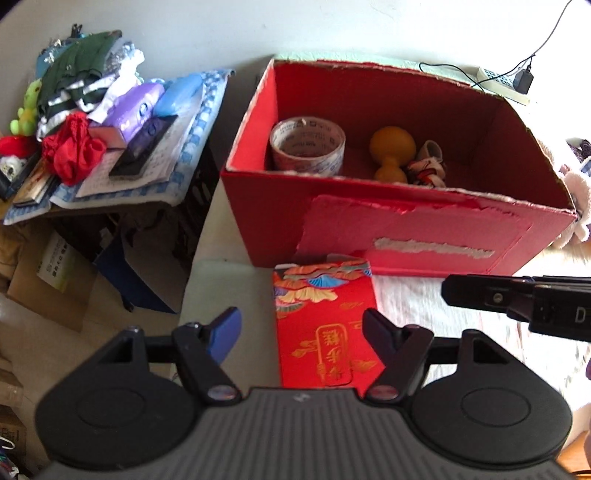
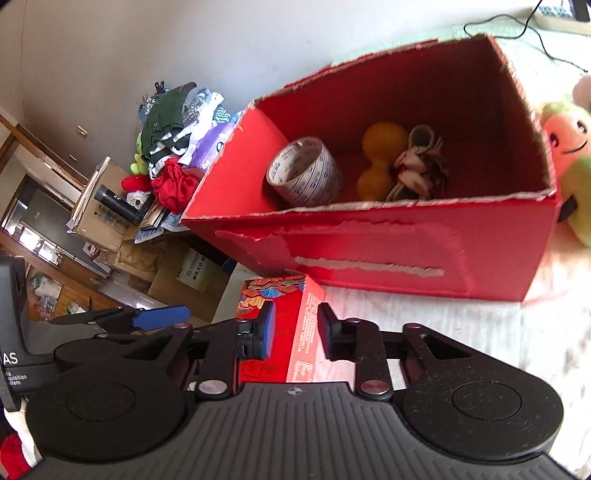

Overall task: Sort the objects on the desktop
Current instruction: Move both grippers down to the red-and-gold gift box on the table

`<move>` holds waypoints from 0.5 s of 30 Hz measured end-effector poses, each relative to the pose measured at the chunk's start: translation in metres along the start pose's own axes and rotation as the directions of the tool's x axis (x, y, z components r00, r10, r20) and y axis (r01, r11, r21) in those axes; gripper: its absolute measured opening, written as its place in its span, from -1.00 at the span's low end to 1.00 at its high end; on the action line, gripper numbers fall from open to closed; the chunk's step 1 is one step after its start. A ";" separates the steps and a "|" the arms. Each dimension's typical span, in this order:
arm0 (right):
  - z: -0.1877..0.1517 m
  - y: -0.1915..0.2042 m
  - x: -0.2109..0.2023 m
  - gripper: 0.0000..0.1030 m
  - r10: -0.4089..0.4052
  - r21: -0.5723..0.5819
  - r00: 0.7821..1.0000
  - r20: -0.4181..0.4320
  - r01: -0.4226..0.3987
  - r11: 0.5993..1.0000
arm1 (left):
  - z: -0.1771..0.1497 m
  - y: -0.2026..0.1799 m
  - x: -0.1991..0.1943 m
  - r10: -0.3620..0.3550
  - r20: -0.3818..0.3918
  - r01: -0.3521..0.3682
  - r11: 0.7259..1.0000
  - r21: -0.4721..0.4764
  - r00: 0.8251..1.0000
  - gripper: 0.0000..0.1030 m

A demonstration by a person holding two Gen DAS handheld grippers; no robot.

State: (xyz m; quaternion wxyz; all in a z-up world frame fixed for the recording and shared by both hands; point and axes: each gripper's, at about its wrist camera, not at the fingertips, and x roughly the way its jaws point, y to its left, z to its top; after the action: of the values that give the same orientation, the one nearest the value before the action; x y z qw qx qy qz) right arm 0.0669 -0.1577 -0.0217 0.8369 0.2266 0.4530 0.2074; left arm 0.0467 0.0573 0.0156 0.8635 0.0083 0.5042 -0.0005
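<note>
On the white cloth-covered desk (image 1: 424, 295), a small red gift box (image 1: 325, 325) is being straddled before the red cardboard bin (image 1: 406, 229), unpinched, by the wide-open left gripper (image 1: 301, 325) and narrower right gripper (image 2: 295, 326), likely for binning.

Ahead of the jaws a plain pale wall (image 1: 207, 33) closes the room. Off to their left, a low stand (image 1: 122, 184) carries a heap of clothes (image 1: 77, 77) and packets; cardboard cartons (image 1: 51, 280) sit on the floor beneath it. Further left stands a wooden door frame (image 2: 40, 147). Bright daylight washes the white cloth-covered surface (image 2: 480, 332) right of the jaws.
</note>
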 end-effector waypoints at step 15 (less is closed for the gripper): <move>-0.015 0.010 0.047 -0.32 -0.047 0.117 0.997 -0.060 0.054 0.992 | -0.011 0.020 0.044 -0.200 -0.135 0.212 0.974 0.084 0.971 0.61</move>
State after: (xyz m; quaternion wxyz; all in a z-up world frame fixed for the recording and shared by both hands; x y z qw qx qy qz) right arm 0.0762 -0.1206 -0.0552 0.8138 0.2583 0.4936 0.1653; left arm 0.0593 0.0777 -0.0276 0.8240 -0.0016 0.5549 -0.1144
